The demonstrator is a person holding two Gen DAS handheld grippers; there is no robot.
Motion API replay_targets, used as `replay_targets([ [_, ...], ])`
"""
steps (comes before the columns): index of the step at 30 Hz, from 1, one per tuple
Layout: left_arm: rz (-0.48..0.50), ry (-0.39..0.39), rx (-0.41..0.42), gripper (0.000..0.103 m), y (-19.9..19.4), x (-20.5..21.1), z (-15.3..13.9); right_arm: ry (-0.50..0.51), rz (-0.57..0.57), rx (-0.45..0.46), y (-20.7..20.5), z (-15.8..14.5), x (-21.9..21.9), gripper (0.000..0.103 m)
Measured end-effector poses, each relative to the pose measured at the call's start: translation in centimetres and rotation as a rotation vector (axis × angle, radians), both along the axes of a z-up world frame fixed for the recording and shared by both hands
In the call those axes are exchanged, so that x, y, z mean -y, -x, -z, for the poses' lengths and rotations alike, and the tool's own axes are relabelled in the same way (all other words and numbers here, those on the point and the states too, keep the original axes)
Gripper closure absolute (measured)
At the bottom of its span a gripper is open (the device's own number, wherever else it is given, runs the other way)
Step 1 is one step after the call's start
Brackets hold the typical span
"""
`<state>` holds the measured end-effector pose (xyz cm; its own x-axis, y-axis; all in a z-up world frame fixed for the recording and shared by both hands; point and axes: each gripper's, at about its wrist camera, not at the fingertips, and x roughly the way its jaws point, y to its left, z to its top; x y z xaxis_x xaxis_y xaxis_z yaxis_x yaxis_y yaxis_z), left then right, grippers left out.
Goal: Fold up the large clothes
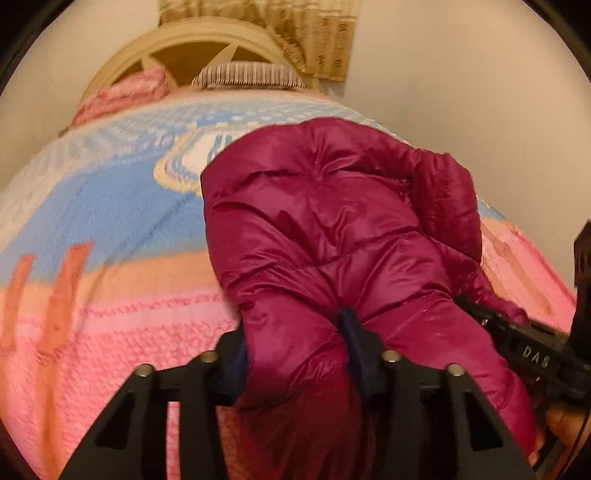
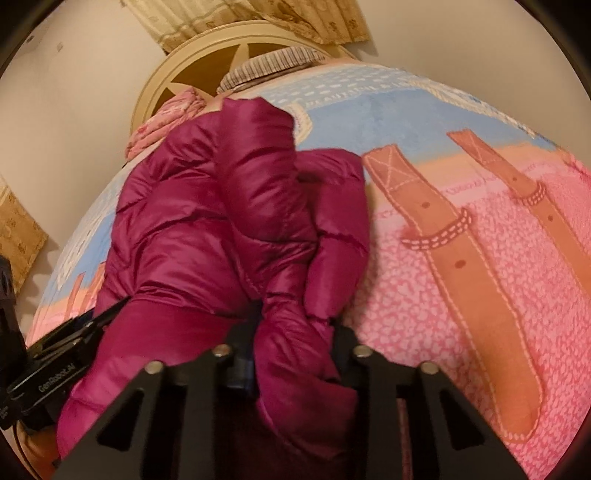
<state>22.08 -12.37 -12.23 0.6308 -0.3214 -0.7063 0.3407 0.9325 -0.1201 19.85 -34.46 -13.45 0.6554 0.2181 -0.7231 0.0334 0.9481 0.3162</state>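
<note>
A magenta puffer jacket [image 1: 332,229] lies partly folded on a bed covered by a pink-and-blue blanket [image 1: 110,221] printed with orange strap motifs. The left gripper [image 1: 295,354] is clamped on the jacket's near edge — glossy quilted fabric bulges up between its two black fingers. The right gripper [image 2: 295,339] pinches another bunch of the same near edge, its fingers drawn narrow around the fabric. Each gripper shows at the side of the other's view, just beside the jacket. At the far end of the bed stand a cream headboard [image 2: 192,55], a striped pillow [image 1: 251,75] and a folded pink cloth [image 1: 122,96]; a patterned curtain [image 1: 314,33] hangs above.
</note>
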Motion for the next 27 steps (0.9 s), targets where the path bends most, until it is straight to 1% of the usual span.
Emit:
replay_targets([
  [3,0.011,-0.005,0.042,0.069,1.3,-0.5,-1.6,-0.031,-0.003,0.015,0.5,-0.4,0.0,0.081],
  [4,0.011,-0.013,0.063,0.070,1.9,-0.8,-2.3,-0.053,-0.003,0.022,0.8,-0.7,0.1,0.081],
  [7,-0.002,-0.022,0.115,0.071,3.7,-2.3,-4.3,-0.071,-0.025,0.045,1.8,-1.6,-0.5,0.083],
  [8,-0.010,-0.037,0.136,0.070,4.4,-3.0,-5.0,-0.072,-0.040,0.058,2.2,-2.1,-1.0,0.083],
  [10,-0.035,-0.034,0.161,0.071,5.7,-4.6,-6.2,-0.080,-0.072,0.082,2.8,-3.0,-2.2,0.083],
  [12,-0.065,-0.055,0.178,0.071,5.5,-6.4,-6.7,-0.099,-0.112,0.104,3.2,-3.7,-3.8,0.083],
  [17,-0.165,-0.060,0.192,0.071,6.8,-12.0,-7.5,-0.114,-0.213,0.135,3.1,-4.9,-8.4,0.083],
  [22,-0.258,-0.063,0.195,0.071,8.0,-17.3,-7.6,-0.109,-0.316,0.141,3.0,-5.4,-9.5,0.083],
  [27,-0.344,-0.055,0.195,0.071,9.4,-21.9,-7.4,-0.094,-0.406,0.144,3.0,-5.0,-9.1,0.083],
])
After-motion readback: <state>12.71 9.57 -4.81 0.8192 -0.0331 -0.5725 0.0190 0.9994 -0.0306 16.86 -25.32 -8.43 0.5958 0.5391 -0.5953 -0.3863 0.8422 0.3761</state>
